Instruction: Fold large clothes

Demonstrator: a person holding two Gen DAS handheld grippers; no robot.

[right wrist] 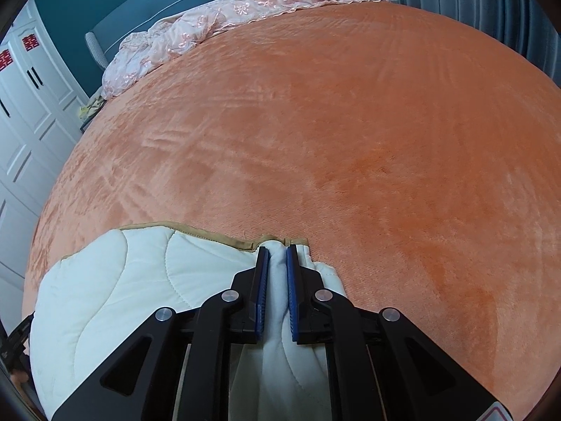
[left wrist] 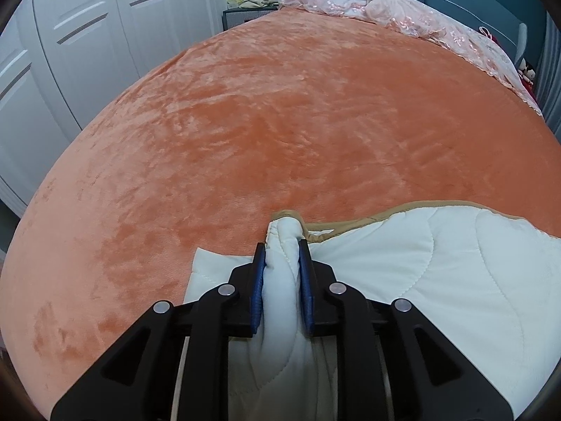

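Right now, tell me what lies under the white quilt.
The white quilt lies on an orange plush blanket, which shows past its tan-trimmed edge on the far side. Whatever sits directly beneath the quilt's folded layers is covered and cannot be seen.

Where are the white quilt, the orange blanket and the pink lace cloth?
white quilt (left wrist: pixel 438 280): left wrist view, quilted top.
orange blanket (right wrist: pixel 385 140): right wrist view, bare middle.
pink lace cloth (left wrist: pixel 368 3): left wrist view, crumpled heap.
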